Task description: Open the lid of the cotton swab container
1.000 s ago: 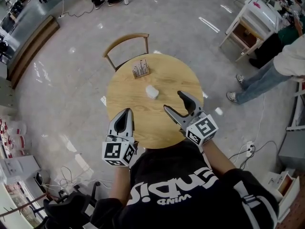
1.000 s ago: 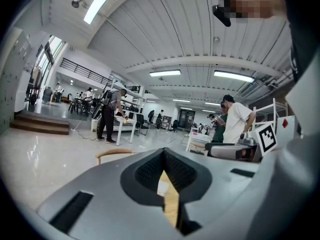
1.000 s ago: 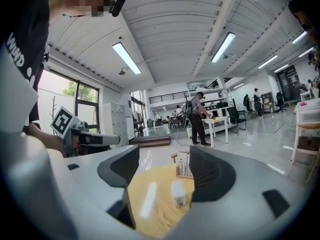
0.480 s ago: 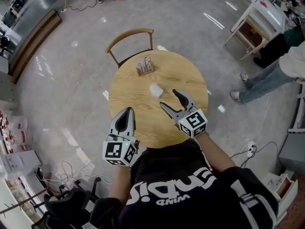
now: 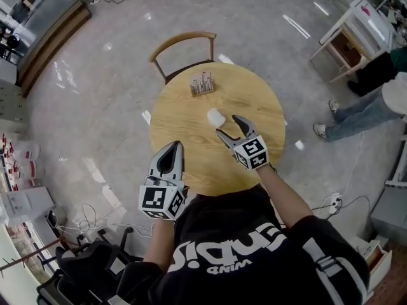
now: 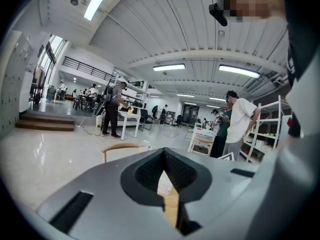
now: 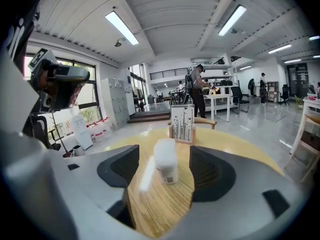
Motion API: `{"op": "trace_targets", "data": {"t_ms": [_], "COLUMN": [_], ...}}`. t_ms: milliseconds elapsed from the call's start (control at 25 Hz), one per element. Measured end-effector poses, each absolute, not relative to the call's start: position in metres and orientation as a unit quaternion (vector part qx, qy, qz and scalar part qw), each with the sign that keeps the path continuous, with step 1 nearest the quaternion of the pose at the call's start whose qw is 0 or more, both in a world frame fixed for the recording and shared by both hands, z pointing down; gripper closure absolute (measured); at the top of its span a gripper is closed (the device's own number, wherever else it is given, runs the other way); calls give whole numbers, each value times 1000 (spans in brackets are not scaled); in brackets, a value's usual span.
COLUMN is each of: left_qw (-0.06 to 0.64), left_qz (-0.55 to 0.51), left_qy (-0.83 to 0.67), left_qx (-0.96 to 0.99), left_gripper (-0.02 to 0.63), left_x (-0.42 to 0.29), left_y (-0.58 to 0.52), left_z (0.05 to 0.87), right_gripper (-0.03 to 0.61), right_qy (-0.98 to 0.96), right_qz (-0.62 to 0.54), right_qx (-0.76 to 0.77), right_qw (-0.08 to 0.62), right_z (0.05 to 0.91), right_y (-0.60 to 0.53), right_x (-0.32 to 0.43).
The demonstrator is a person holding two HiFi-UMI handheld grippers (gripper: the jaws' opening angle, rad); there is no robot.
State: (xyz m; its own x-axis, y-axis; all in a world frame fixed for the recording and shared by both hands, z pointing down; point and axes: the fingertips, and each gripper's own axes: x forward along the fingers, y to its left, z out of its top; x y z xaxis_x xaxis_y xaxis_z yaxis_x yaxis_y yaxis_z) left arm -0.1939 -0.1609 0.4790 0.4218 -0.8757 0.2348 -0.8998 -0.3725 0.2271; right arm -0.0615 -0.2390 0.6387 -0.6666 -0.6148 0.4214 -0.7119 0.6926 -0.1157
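Nearest, at the near-left edge of the table (image 5: pixel 197 165): left tongs (image 5: pixel 173 146), pressed shut, empty, pointing out over the wood. Farther in, right of the middle: right tongs (image 5: pixel 227 126), spread wide, gripping nothing, low over the top. Just beyond their tips, near the table's middle: container (image 5: pixel 216 116), white, upright, framed between the two pads in the right gripper view yet ahead of them, untouched as far as can be told. Toward the far edge: small holder (image 5: pixel 202 84) of thin sticks, well apart from the container. Past that edge, on the floor: wooden chair (image 5: pixel 181 72).
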Motion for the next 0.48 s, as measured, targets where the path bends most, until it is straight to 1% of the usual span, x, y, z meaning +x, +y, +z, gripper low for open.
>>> {"op": "trace_targets", "data": {"t_ms": [280, 480], "left_qw": [170, 175], "left_qz": [44, 47], "left_qy": [-548, -553], "left_qx": [818, 813], "left_gripper": [604, 604], "left_x": [-204, -210], "left_y": [-161, -163], "left_z": [488, 493], "right_gripper": [288, 288], "right_qy": [-895, -889], "right_qz": [141, 149], "right_qx": [363, 365], "right_qw": [219, 231], "right_z": [686, 705], "right_y": [-252, -264], "right_x": [-77, -87]}}
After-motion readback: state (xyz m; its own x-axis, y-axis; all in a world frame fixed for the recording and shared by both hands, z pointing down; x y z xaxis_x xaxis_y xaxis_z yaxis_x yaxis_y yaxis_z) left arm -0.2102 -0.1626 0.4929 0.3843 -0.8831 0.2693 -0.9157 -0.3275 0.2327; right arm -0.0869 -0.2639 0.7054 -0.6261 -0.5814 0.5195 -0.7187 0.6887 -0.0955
